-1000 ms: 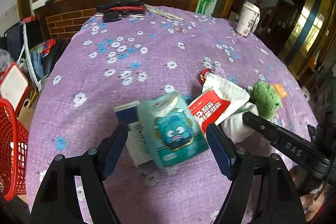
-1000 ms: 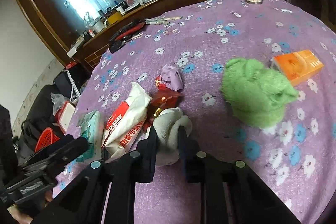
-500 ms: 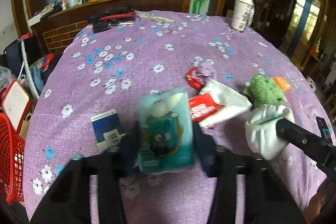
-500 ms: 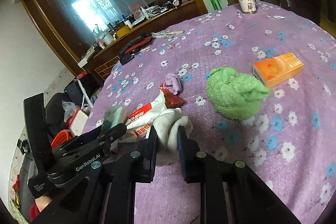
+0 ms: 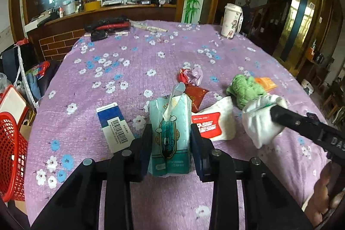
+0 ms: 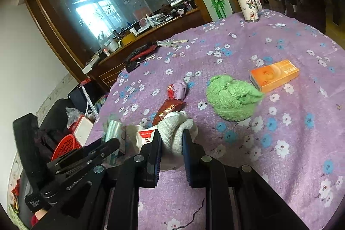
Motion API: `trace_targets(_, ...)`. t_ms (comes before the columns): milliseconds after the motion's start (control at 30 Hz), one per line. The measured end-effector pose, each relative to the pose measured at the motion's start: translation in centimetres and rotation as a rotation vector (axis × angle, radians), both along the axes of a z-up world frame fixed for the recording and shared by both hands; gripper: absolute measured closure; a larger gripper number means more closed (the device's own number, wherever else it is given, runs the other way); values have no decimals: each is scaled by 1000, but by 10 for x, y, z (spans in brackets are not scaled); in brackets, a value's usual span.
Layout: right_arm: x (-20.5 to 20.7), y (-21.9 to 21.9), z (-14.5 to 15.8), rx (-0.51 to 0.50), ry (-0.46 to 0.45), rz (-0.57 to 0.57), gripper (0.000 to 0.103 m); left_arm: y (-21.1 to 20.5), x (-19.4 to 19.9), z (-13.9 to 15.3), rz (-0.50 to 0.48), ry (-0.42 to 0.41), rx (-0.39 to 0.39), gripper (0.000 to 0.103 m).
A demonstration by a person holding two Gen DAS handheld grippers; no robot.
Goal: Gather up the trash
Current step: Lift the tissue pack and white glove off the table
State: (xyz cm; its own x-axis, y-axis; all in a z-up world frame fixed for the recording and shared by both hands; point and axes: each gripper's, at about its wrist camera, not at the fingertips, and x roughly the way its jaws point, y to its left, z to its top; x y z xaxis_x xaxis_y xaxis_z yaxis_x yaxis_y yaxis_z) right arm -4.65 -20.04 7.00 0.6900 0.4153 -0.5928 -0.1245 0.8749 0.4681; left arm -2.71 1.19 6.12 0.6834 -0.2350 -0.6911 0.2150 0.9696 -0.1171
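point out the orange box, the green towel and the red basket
orange box (image 6: 275, 74), right wrist view, middle of its top face
green towel (image 6: 231, 96), right wrist view, centre of the bunched cloth
red basket (image 5: 9, 156), left wrist view, its mesh wall

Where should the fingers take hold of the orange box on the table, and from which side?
Grip the orange box across its two long sides, near the middle, coming from above. It lies flat on the tablecloth, so only its narrow width should fit between the fingers. The green cloth crowds its left end.
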Motion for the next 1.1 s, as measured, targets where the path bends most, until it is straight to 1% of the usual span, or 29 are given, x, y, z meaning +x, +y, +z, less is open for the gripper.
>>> trace_targets(300,-11,15,6,-15,-13,30,83,13,-22,12,4,-34,-21,71)
trace_targets(733,-12,43,5,-42,-3,87,83,36,-32,11,42,-30,-31,71)
trace_targets(1100,-9,94,11,-82,-10,183,83,76,-42,15,103,-40,-58,70)
